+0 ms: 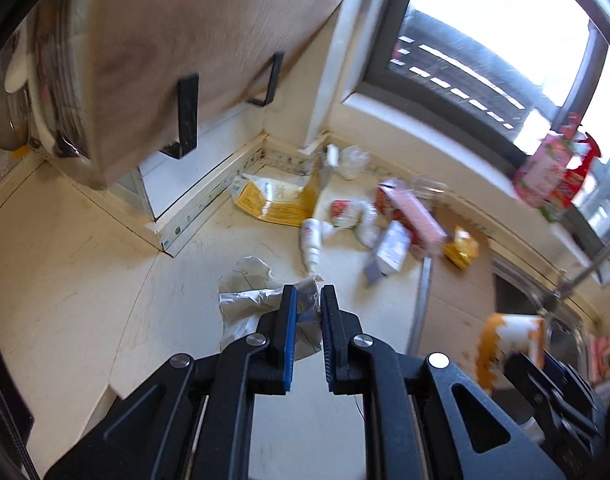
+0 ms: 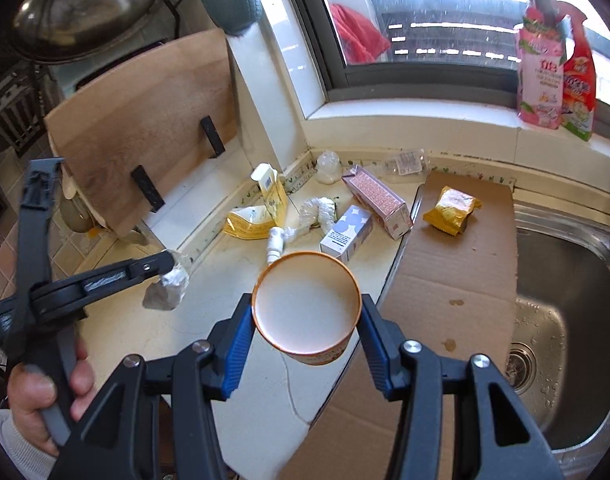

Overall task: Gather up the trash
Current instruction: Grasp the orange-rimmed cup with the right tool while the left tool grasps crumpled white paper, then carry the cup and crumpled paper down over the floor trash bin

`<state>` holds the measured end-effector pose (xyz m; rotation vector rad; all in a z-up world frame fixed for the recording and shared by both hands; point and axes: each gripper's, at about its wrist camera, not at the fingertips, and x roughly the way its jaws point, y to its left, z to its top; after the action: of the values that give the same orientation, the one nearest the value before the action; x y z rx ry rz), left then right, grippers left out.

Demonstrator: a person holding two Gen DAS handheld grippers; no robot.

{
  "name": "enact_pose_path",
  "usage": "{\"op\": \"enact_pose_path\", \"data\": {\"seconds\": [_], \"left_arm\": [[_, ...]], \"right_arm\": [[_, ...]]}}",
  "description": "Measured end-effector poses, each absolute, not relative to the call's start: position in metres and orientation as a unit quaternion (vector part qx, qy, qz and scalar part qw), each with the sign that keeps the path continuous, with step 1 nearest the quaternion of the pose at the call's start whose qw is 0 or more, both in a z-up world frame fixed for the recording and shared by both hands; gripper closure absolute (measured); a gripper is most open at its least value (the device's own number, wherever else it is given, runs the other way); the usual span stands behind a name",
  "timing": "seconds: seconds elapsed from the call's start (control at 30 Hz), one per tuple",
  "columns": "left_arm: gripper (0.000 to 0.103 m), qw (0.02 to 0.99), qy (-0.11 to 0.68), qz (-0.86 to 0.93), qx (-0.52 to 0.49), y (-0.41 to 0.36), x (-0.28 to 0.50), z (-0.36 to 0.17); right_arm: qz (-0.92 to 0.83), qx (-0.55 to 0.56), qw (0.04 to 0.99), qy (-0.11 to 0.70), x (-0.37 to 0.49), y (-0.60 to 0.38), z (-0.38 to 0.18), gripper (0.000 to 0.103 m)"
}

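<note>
My left gripper (image 1: 308, 300) is shut on a crumpled clear plastic wrapper (image 1: 249, 300) and holds it above the counter; it also shows in the right wrist view (image 2: 167, 284). My right gripper (image 2: 307, 316) is shut on an orange-rimmed paper cup (image 2: 307, 306), open mouth toward the camera, empty inside. The cup also shows at the lower right of the left wrist view (image 1: 509, 344). More trash lies in the counter corner: a yellow carton (image 2: 265, 204), a pink carton (image 2: 379, 200), a lilac box (image 2: 347, 234), a white bottle (image 2: 275, 246), a yellow snack bag (image 2: 451, 210).
A wooden cutting board (image 2: 145, 128) leans on a rack at the left. A flat cardboard sheet (image 2: 457, 276) lies beside the steel sink (image 2: 565, 320). Two detergent pouches (image 2: 553, 76) stand on the window sill. A metal pot lid (image 2: 89, 12) hangs upper left.
</note>
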<state>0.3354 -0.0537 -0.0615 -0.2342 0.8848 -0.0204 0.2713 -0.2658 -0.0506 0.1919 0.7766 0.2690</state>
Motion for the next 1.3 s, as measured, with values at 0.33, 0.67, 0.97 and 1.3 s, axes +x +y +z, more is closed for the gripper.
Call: {"op": "enact_pose_path", "data": {"seconds": [0.33,0.67,0.97,1.3], "left_arm": [[0.094,0.907,0.398,-0.086,-0.108,-0.041,0.166,0.005],[0.094,0.878,0.448,-0.090,-0.140,0.004,0.048,-0.043],[0.094,0.843,0.505,-0.072,-0.173,0.035,0.012,-0.135],[0.093,0.795,0.570,-0.053,-0.202,0.054,0.023,-0.292]], "right_arm": [[0.139,0.092,0.918,0.361,0.157,-0.230,-0.021,0.052],[0.178,0.058,0.886,0.425,0.056,-0.171,-0.069,0.052],[0.193,0.037,0.841,0.505,0.035,-0.140,-0.161,0.052],[0.209,0.004,0.806,0.554,0.058,-0.110,-0.286,0.052]]}}
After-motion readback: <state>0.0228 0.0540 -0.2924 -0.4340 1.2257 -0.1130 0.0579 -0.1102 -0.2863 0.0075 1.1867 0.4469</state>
